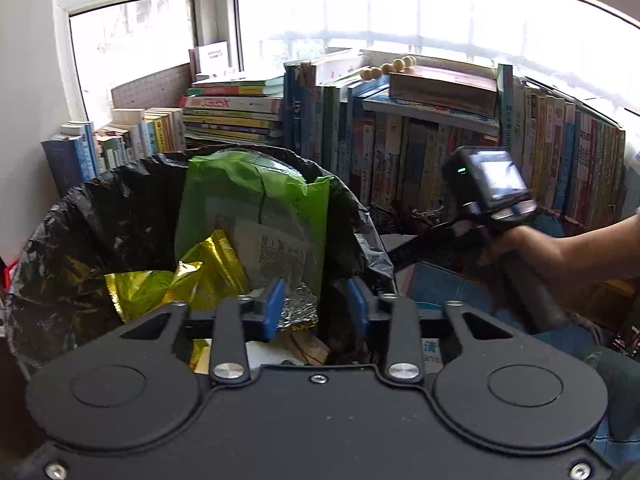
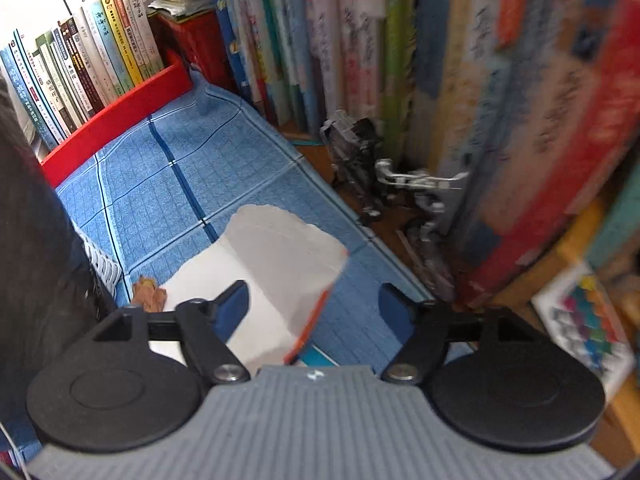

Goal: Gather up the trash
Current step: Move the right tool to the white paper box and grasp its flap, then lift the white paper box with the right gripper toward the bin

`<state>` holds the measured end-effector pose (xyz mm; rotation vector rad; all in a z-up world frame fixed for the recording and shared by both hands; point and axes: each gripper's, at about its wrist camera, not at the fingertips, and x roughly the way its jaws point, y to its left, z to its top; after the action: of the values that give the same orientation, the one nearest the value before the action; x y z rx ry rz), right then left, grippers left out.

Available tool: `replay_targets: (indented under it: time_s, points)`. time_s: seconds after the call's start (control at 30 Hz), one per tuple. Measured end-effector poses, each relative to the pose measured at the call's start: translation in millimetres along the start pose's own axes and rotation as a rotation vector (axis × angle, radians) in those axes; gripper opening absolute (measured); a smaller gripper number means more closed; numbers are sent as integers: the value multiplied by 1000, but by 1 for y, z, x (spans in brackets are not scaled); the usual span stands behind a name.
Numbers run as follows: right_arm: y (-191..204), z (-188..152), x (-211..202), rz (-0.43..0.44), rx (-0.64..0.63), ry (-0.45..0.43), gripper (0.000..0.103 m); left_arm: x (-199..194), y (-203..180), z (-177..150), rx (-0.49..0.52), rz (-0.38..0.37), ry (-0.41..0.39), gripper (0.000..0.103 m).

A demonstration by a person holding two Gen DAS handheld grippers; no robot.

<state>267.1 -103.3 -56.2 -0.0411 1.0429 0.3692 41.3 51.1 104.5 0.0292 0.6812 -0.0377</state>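
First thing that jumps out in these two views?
In the left wrist view, a green foil bag stands tall in the black-lined trash bin, its silver bottom edge between the left gripper pads, with a crumpled gold wrapper beside it. In the right wrist view, a torn white paper pouch lies on the blue checked cloth, between the wide-open fingers of the right gripper. Packed book rows fill the background.

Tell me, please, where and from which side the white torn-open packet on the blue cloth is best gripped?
Probably by its raised, torn upper edge, coming from above. The white packet stands up off the blue cloth with that edge free, and the right tool, jaws wide open, already straddles it.
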Motion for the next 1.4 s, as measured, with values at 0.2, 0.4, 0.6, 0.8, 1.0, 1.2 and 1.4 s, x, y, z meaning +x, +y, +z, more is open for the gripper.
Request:
replay_targets:
  time_s: [0.2, 0.4, 0.6, 0.8, 1.0, 1.2, 1.4]
  points:
    - [3, 3, 31, 39, 54, 84, 36, 1, -2, 2, 25, -26, 4, 23]
    - [9, 4, -6, 58, 26, 29, 17, 1, 3, 2, -2, -46, 11, 23]
    - [14, 13, -70, -3, -26, -71, 17, -1, 7, 0, -28, -38, 23, 23]
    - [27, 23, -136, -19, -94, -135, 17, 3, 13, -5, -57, -13, 66, 21]
    - [48, 20, -187, -40, -203, -182, 17, 0, 12, -5, -59, -4, 62, 21]
    - [53, -1, -199, -45, -276, -98, 17, -3, 14, -7, -73, -6, 63, 21]
    - [33, -52, -157, -28, -229, 112, 17, -13, 12, -9, -73, -15, 53, 22]
